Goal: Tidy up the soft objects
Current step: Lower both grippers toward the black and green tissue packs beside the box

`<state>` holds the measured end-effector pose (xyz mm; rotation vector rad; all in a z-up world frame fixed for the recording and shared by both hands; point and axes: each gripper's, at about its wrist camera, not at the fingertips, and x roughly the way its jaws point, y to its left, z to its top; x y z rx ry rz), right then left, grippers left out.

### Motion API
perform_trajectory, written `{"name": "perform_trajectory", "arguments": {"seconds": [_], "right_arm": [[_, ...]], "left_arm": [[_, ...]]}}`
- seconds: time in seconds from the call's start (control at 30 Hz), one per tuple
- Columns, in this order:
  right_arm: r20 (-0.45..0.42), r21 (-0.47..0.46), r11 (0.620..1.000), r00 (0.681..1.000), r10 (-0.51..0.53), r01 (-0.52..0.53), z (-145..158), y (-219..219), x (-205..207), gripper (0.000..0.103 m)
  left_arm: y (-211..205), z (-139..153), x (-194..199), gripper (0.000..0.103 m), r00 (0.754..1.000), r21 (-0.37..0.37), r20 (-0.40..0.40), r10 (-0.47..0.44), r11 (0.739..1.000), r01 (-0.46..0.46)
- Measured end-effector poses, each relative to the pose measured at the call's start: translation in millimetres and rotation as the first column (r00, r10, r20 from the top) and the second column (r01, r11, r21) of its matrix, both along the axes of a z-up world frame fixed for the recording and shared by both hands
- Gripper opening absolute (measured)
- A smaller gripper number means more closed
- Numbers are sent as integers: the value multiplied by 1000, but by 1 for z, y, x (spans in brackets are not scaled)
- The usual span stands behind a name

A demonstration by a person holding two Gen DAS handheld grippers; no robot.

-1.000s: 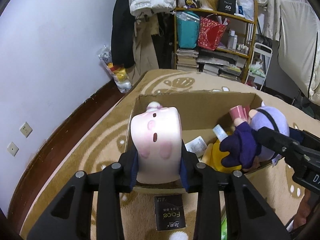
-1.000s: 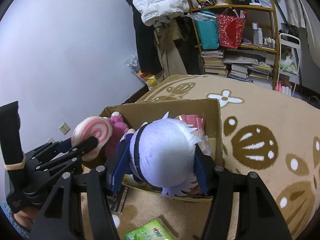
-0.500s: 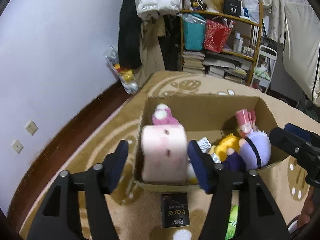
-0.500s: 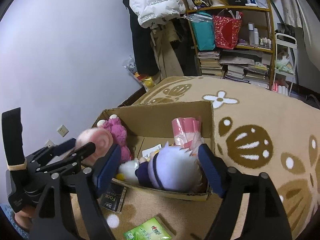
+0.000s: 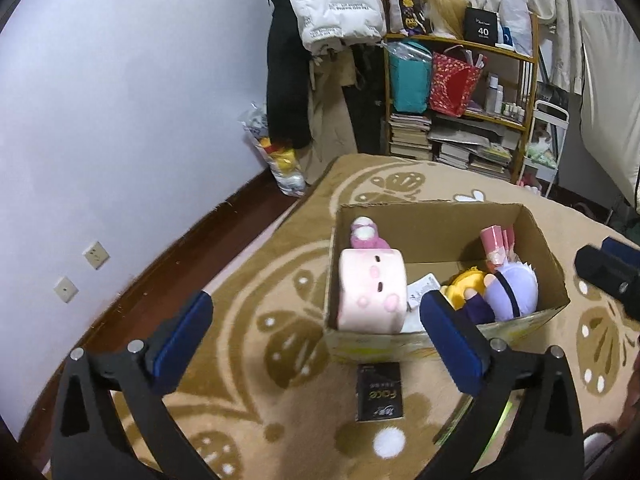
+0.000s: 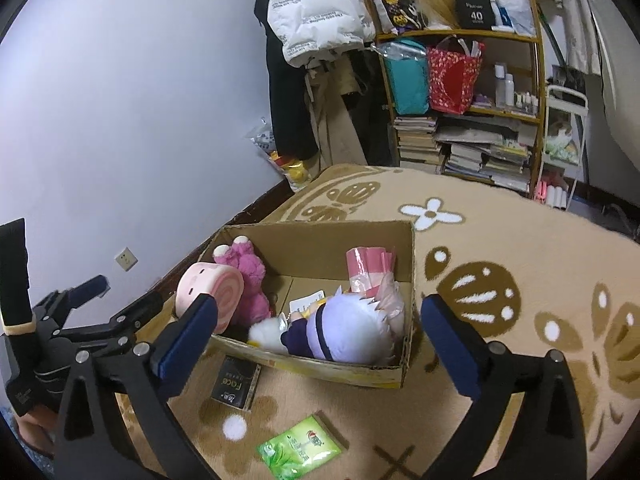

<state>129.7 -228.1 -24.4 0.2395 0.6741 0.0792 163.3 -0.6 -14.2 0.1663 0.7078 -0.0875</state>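
Observation:
An open cardboard box (image 5: 440, 224) (image 6: 320, 248) sits on the tan rug. Inside lie a pink roll-cake plush (image 5: 370, 288) (image 6: 208, 292) at the left, a magenta plush (image 5: 366, 234) (image 6: 246, 276) behind it, and a purple-haired doll (image 5: 508, 290) (image 6: 352, 332) at the right, with a yellow plush (image 5: 466, 284) and pink packets (image 5: 496, 244) (image 6: 368, 268). My left gripper (image 5: 316, 328) is open and empty, held back from the box. My right gripper (image 6: 316, 328) is open and empty above the box's near wall. The left gripper also shows in the right wrist view (image 6: 72, 308).
A black "Face" packet (image 5: 378, 392) (image 6: 236, 384) and a green tissue pack (image 6: 300, 446) lie on the rug in front of the box. A cluttered shelf (image 5: 460, 100) with books and bags, hanging coats (image 5: 336, 8) and the wall stand behind.
Both grippers opened and released their plushes into the box: the pink roll at the left, the purple-haired doll at the right. Both grippers then pulled back and up.

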Motion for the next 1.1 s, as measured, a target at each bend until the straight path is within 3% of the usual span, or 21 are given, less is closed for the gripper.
{"name": "perform_trajectory", "arguments": {"seconds": [0.27, 0.53, 0.83, 1.1], "right_arm": [[0, 1, 1000, 1000, 15, -15, 20, -1, -23, 103], [-13, -5, 1000, 1000, 23, -23, 22, 4, -46, 103], [-83, -17, 999, 996, 38, -40, -9, 11, -60, 103], [-149, -32, 997, 987, 62, -68, -49, 20, -53, 103]], "left_arm": [[5, 13, -27, 102, 1000, 3, -23, -7, 1000, 7], [10, 0, -53, 102, 998, 14, -69, -15, 1000, 16], [10, -24, -47, 102, 990, -15, -139, -38, 999, 36], [7, -47, -35, 102, 983, 24, -179, -34, 999, 39]]}}
